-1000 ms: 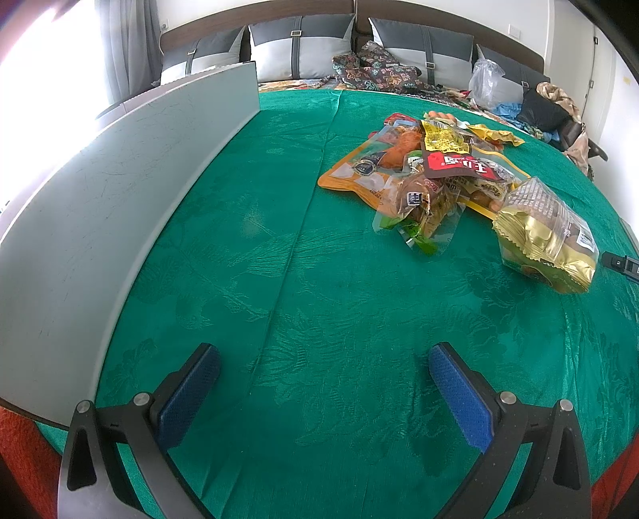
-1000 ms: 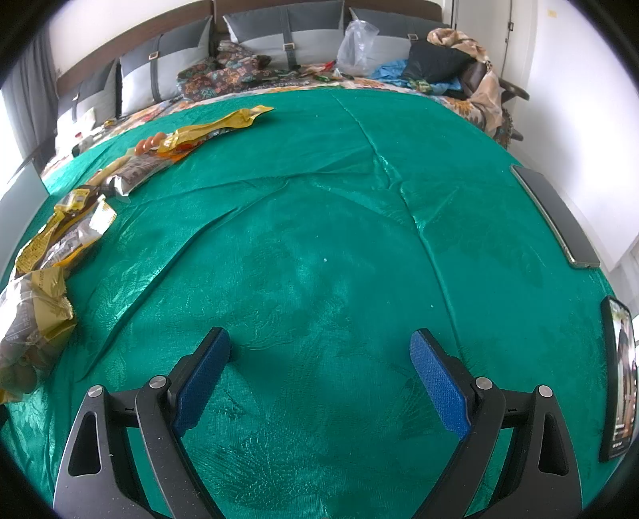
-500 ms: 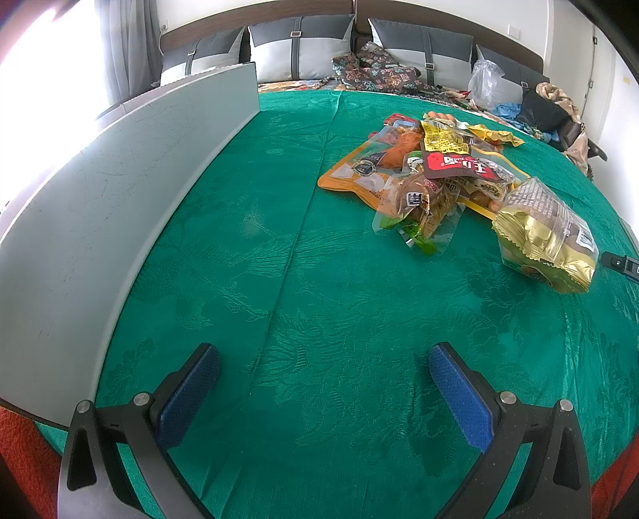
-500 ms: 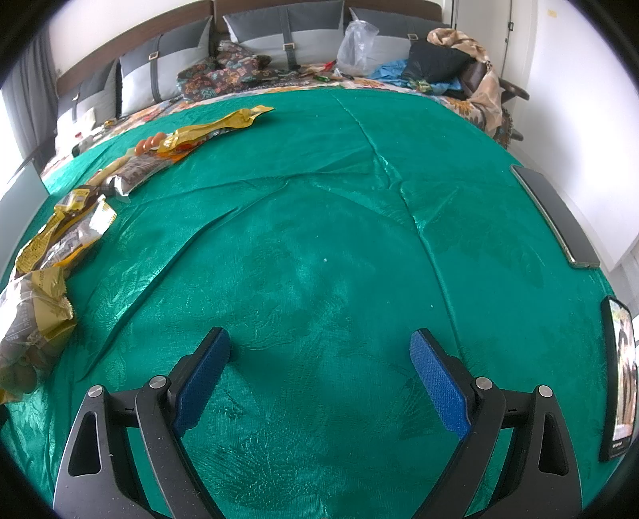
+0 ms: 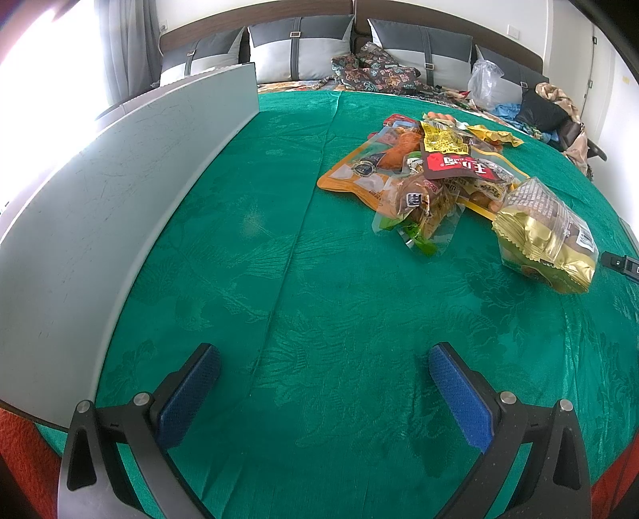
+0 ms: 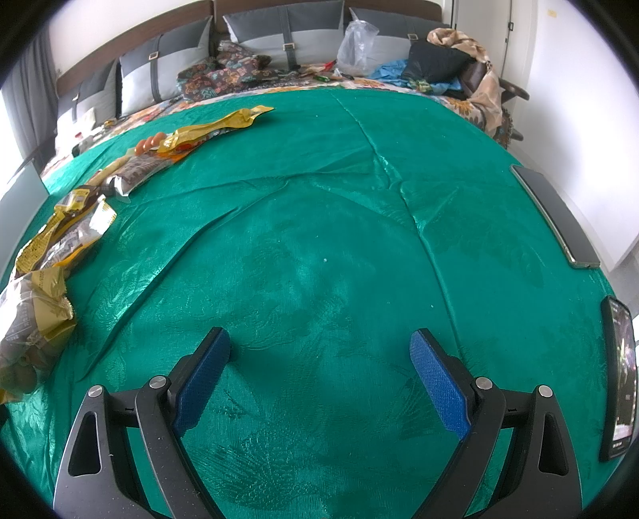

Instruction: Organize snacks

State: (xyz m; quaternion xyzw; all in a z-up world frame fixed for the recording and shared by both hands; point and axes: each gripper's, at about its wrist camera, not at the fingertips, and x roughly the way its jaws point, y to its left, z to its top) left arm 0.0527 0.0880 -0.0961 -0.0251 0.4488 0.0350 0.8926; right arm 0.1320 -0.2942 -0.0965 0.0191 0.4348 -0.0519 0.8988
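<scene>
This is a bedroom in a home. Along the far wall runs a padded headboard [image 5: 359, 8] with grey cushions [image 5: 299, 52] propped against it, and a curtain [image 5: 127, 44] hangs at the far left by a bright window. Patterned bedding [image 6: 223, 76] lies rumpled at the far side, with clothes [image 6: 435, 60] and a plastic bag [image 6: 355, 48] heaped far right (an ordinary lived-in clutter). A green cloth [image 6: 319, 239] covers the wide surface in front.

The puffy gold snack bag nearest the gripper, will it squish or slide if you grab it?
The puffy gold foil snack bag looks air-filled, so it is probably light and would crumple under a squeeze. Its shiny film may be slippery on the green tablecloth. Lumpy contents suggest crushable pieces, so grip gently.
</scene>
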